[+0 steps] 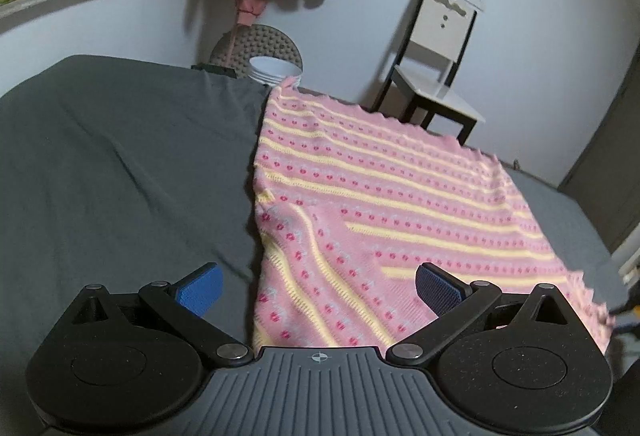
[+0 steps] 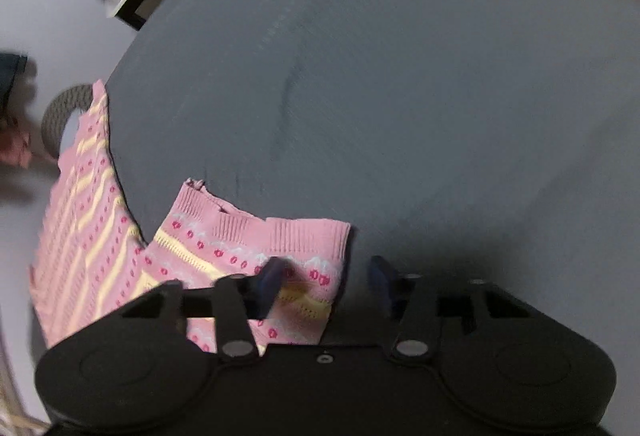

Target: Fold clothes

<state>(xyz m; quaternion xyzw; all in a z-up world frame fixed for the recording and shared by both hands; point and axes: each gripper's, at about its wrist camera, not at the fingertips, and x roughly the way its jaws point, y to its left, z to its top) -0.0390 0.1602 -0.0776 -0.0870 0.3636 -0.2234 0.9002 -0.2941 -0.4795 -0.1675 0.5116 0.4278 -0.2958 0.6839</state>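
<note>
A: Tongs first. How did the left tongs stand?

B: Jaws wide apart, gripping nothing. They hovered over the near left edge of the sweater, one pad above the bed and the other above the knit.

A: And the right tongs?

B: Also spread, though less so, and the view was blurred. The left pad lay over the ribbed cuff of the sleeve; the other pad sat beyond the cuff, above bare sheet. I couldn't tell whether either pad touched the cloth, but nothing was clamped.

A: Where was the sweater itself?

B: Spread flat on the grey bed, its far scalloped hem reaching the bed's edge, the sleeve lying across the body near the tongs. A chair and stacked bowls stood past the bed.

A: So which step?

B: Between grasps, I'd judge: body flat, sleeve partly brought in. Next, each pair of tongs needed to close on an edge, the right on that cuff, then carry it over without dragging the layer beneath.
</note>
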